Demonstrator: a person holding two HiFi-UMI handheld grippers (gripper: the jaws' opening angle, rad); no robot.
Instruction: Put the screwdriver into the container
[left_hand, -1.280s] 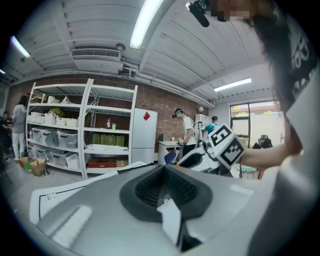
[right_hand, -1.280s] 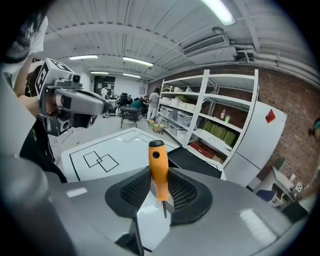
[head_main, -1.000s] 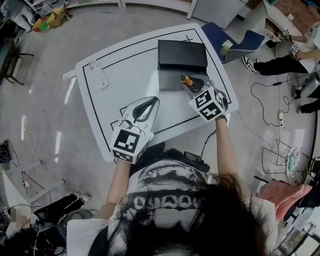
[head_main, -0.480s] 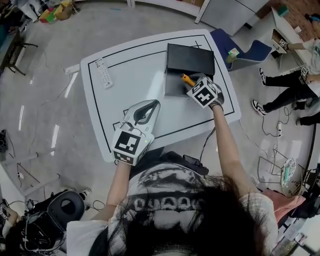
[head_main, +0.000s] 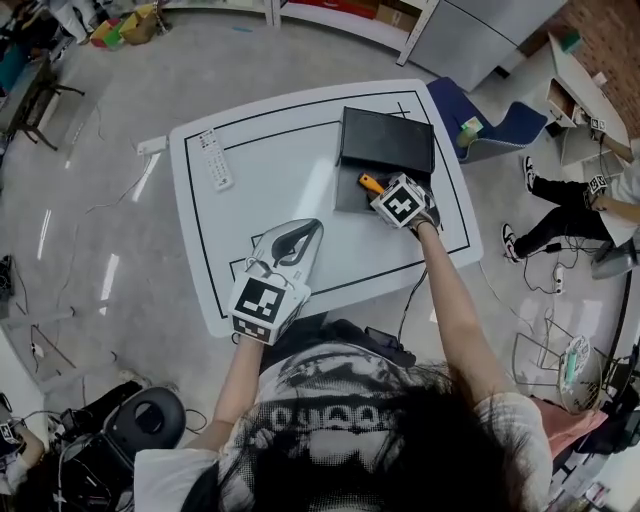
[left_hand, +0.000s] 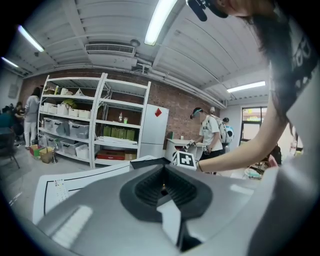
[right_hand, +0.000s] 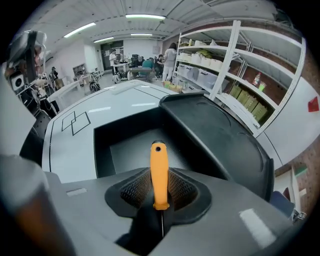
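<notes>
White table (head_main: 270, 150) — right tool (head_main: 385, 193) clamps screwdriver (right_hand: 159, 170) at container (head_main: 387, 140), shaft mostly hidden — left tool (head_main: 300, 232) closed, empty.

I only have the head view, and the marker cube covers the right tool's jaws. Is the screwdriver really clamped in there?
Observer: Yes. The right gripper view shows the right tool shut on the screwdriver, whose orange end points ahead toward the container.
Operator: Anything already inside the container?
Observer: Seen from the right gripper view, the part of its floor that shows is bare.
Operator: And the left tool?
Observer: The left gripper view shows the left tool with its jaws together and nothing between them.
</notes>
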